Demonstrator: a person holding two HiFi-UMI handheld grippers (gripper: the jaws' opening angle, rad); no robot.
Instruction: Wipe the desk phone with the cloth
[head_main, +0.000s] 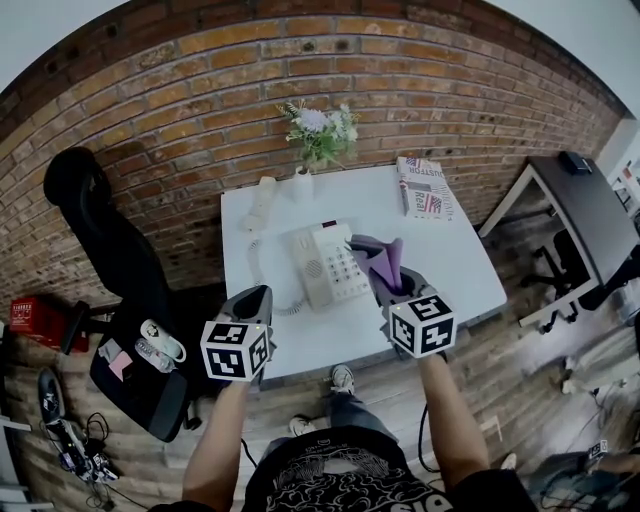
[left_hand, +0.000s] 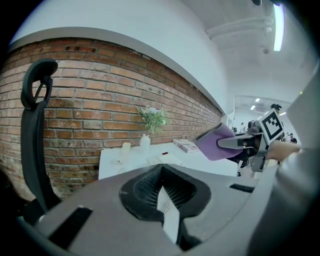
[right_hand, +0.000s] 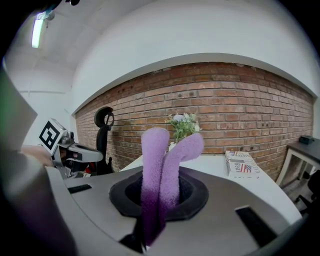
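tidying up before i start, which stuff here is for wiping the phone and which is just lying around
For the job: desk phone, its handset, purple cloth in the right hand-held gripper.
Lying about: vase of flowers, folded newspaper, office chair.

- My left gripper (head_main: 262, 292) and right gripper (head_main: 388, 283) have smooth grey shells, narrowing toward 12 o'clock in the head view.
- Each ends at 6 o'clock in a white cube printed with black square markers: left cube (head_main: 236, 350), right cube (head_main: 422, 325).
- A black ribbed recess (left_hand: 160, 192) rings my jaws, with dark rectangular slots beside it.
- I wear a black shirt (head_main: 330, 485) with white print, seemingly grey trousers (head_main: 352, 420) and pale shoes (head_main: 342, 378).
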